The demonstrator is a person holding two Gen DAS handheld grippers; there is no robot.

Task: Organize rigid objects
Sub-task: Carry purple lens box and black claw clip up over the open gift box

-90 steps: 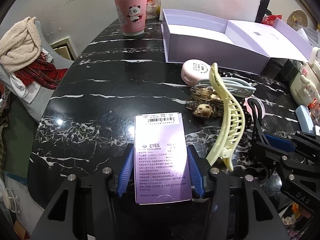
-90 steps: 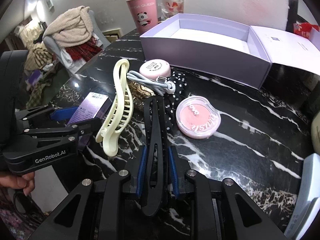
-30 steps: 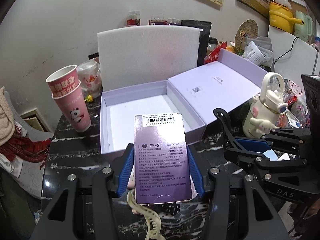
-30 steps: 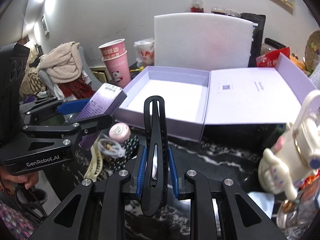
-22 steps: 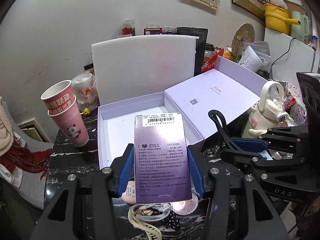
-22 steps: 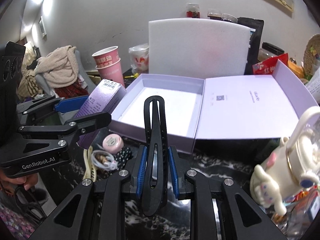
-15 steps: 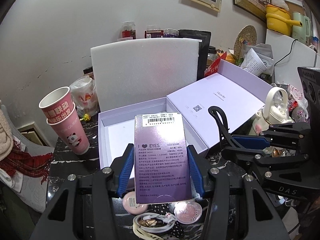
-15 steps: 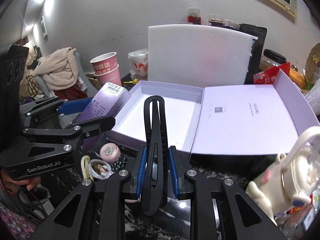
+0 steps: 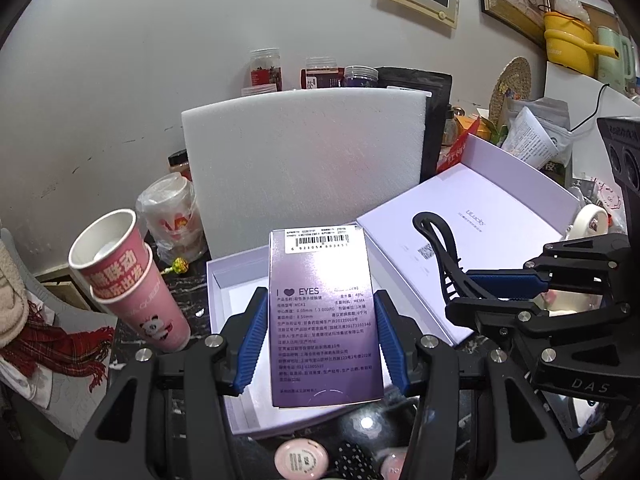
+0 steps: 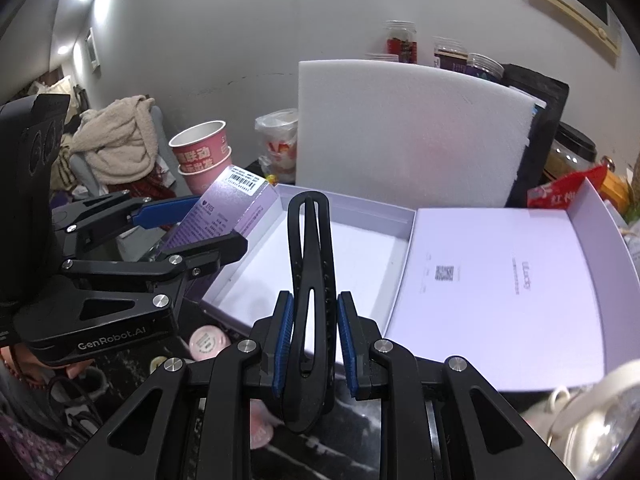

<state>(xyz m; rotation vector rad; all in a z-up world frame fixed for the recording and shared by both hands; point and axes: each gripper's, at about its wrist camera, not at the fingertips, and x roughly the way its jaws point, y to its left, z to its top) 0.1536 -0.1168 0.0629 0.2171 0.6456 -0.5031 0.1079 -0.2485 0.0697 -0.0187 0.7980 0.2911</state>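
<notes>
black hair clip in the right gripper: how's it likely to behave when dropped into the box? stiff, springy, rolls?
The hair clip looks like rigid plastic: it stands straight above the right gripper without drooping. Its thin open loop suggests it is light. Long, flattish and curved, so on the box floor it will probably rock or slide rather than roll.

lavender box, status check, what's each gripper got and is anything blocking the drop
Left gripper shut on purple contact lens carton. Right gripper shut on black hair clip. Both over open lavender box; tray bare, nothing blocking.
</notes>
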